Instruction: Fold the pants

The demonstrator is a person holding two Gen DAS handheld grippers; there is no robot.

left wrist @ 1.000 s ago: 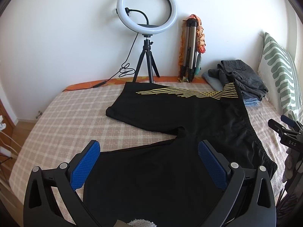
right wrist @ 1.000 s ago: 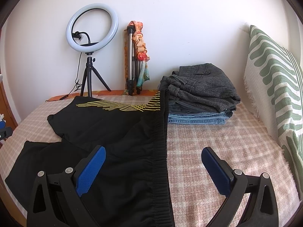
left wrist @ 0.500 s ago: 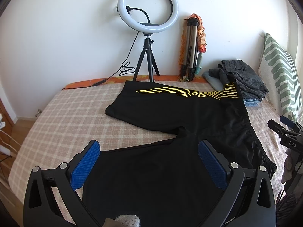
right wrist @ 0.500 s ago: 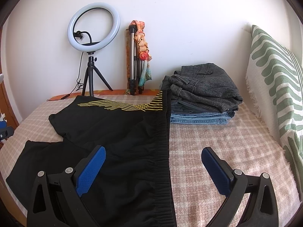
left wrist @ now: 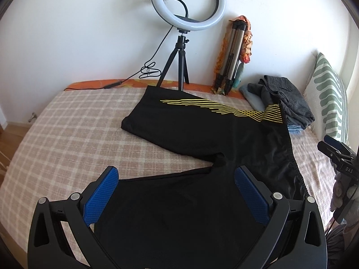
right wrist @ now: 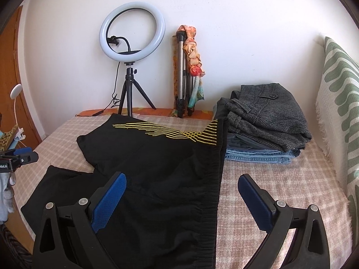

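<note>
Black shorts with yellow stripes lie spread flat on the checked bed, legs to the left, elastic waistband to the right. My left gripper is open and empty above the near leg. My right gripper is open and empty, straddling the waistband from above. The shorts also show in the right wrist view. The right gripper shows at the right edge of the left wrist view.
A stack of folded grey and denim trousers sits at the far right beside a green-patterned pillow. A ring light on a tripod and a folded tripod stand against the wall. Checked bedspread at left.
Both grippers have drawn slightly nearer and higher over the shorts; the view shifts a little. The shorts have not moved and both grippers stay open.
</note>
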